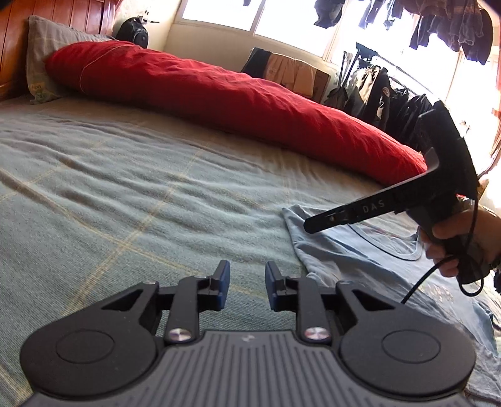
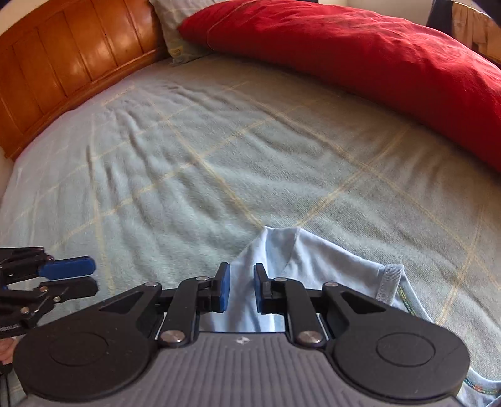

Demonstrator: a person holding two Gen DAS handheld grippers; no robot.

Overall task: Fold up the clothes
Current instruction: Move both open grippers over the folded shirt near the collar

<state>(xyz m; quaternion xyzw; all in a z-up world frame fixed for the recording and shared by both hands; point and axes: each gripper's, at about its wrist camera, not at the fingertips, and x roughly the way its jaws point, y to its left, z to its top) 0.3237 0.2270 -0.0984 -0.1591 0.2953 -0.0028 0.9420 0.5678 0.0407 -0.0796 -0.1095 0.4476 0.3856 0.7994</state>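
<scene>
A light blue T-shirt (image 1: pixel 360 256) lies flat on the bed at the right of the left wrist view; in the right wrist view (image 2: pixel 310 256) its sleeve corner and ribbed collar show just ahead of the fingers. My left gripper (image 1: pixel 247 286) is open and empty, over bare bedspread just left of the shirt's edge. My right gripper (image 2: pixel 241 288) is open and empty, just above the shirt's sleeve. It also shows from the side in the left wrist view (image 1: pixel 310 225), held in a hand over the shirt. The left gripper's fingers (image 2: pixel 67 267) show at the left edge of the right wrist view.
A grey-green checked bedspread (image 2: pixel 219 141) covers the bed. A long red duvet roll (image 1: pixel 219 94) lies along the far side, with a grey pillow (image 1: pixel 43 43) and wooden headboard (image 2: pixel 62 65) at the head. Hanging clothes (image 1: pixel 447 28) and a rack stand by the window.
</scene>
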